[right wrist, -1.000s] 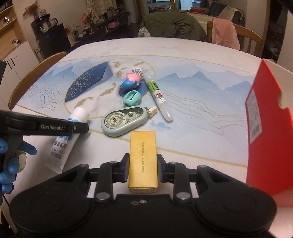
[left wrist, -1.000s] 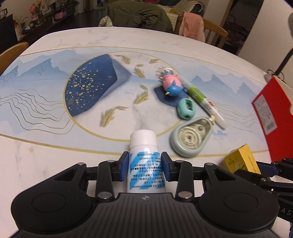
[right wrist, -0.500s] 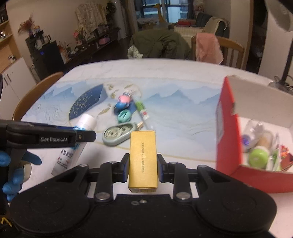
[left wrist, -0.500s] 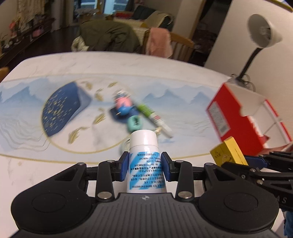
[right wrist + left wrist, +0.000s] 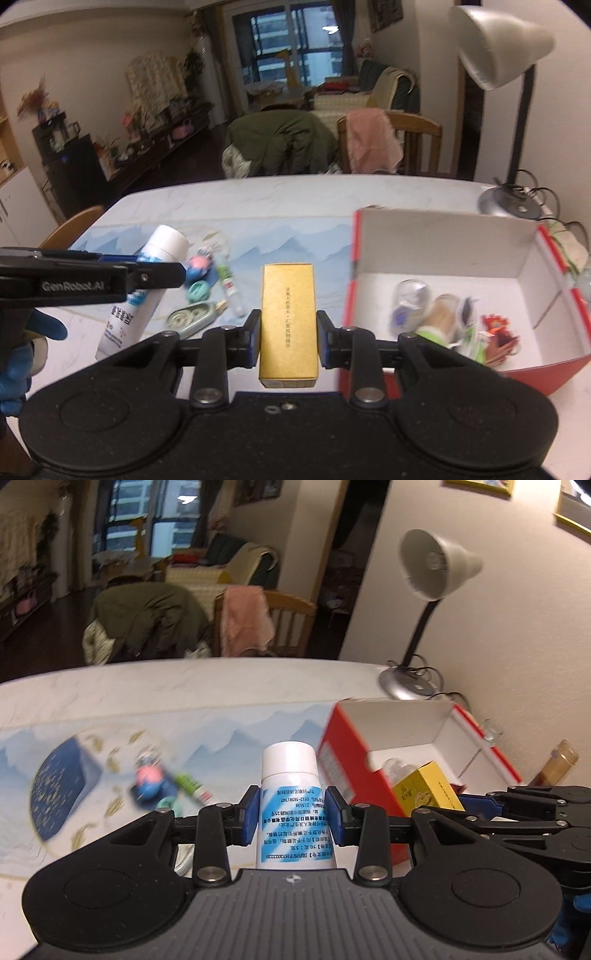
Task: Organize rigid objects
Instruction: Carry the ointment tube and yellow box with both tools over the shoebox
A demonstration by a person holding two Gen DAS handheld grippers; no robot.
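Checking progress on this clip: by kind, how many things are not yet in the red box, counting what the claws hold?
White bottle, in the left claw: 1
Yellow carton, in the right claw: 1
Pig toy: 1
Green-and-white pen: 1
Small teal round item: 1
Teal correction tape roller: 1
Total: 6

Motion blur smears the toys [image 5: 149, 781] on the table [image 5: 184, 694].
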